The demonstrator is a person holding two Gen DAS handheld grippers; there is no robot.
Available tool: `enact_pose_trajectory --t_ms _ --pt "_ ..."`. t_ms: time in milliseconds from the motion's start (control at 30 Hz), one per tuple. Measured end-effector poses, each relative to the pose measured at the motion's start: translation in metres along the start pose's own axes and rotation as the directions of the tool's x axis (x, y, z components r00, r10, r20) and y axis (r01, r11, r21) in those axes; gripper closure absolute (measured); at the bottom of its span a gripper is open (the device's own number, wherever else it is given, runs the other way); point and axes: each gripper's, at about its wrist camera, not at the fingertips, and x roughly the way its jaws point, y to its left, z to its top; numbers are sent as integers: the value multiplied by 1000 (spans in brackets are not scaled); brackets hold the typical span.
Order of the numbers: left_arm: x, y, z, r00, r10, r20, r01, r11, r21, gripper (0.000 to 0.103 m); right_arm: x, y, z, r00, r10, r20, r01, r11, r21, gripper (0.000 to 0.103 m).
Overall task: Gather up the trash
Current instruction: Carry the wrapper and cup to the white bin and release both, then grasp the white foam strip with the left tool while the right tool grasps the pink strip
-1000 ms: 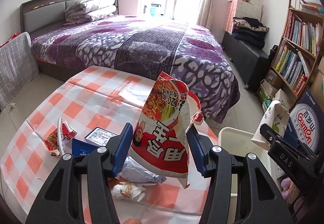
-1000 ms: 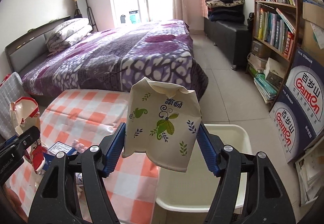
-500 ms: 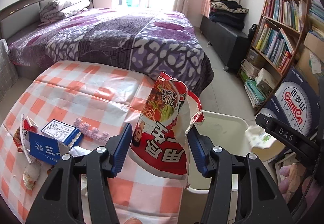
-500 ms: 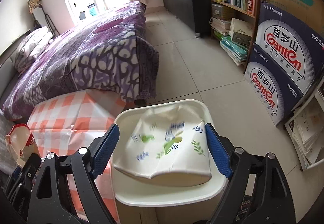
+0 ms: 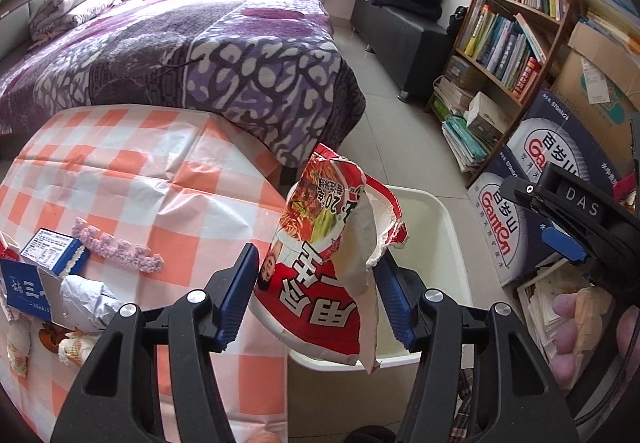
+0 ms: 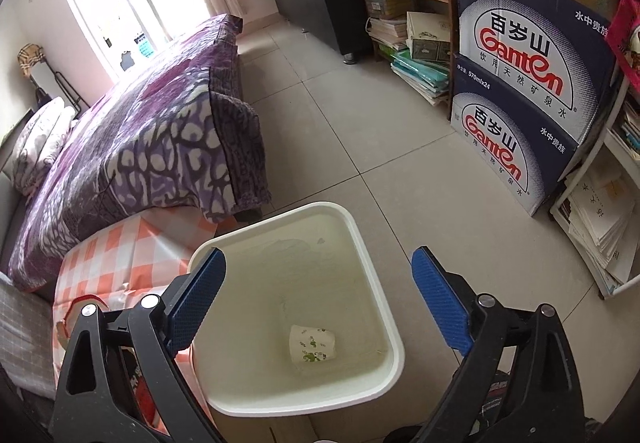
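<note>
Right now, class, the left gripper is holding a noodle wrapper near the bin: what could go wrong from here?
1. The left gripper holds the red noodle wrapper over the white bin's near rim, not its middle; released here, it might catch the edge or slide onto the checked tablecloth.
2. The open right gripper hovers above the same bin, where the paper cup lies; the two grippers could collide.
</note>
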Motion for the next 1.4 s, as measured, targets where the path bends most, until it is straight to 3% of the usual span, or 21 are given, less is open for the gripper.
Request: enact_pose_trajectory --t_ms 100,300,533,633,767,867,1067,1167,1267,1400 --pt "1 -6 1 999 -33 -8 33 999 12 24 0 -6 4 1000 17 -8 -17 999 42 13" --pt "-18 6 -2 1000 -14 3 14 999 -33 20 -8 -7 6 998 55 10 -56 996 65 13" --pt "-53 29 -22 992 125 -7 -125 990 -62 20 -28 13 2 988 151 30 -151 988 21 12" --pt "-79 50 -27 983 181 19 -179 980 -85 20 -42 33 -4 986 157 63 -155 987 -41 10" --pt "-103 90 -26 966 259 18 -254 958 -131 16 -62 63 -13 980 192 42 -187 976 -110 10" --pt "-111 128 -24 946 324 -3 -320 933 -167 16 -80 89 -18 974 226 8 -221 961 -167 7" --pt "-104 228 -27 911 381 -158 -412 852 -324 16 -76 146 -28 968 246 -42 -248 924 -291 7" --pt "-100 280 -31 908 346 -237 -418 799 -432 16 -54 180 -39 964 247 -99 -266 900 -346 7" --pt "-96 322 -37 917 277 -286 -392 754 -527 17 -26 210 -51 956 240 -167 -288 878 -383 7" --pt "-80 365 -47 938 124 -324 -316 692 -649 22 15 242 -69 926 239 -291 -347 842 -413 7"
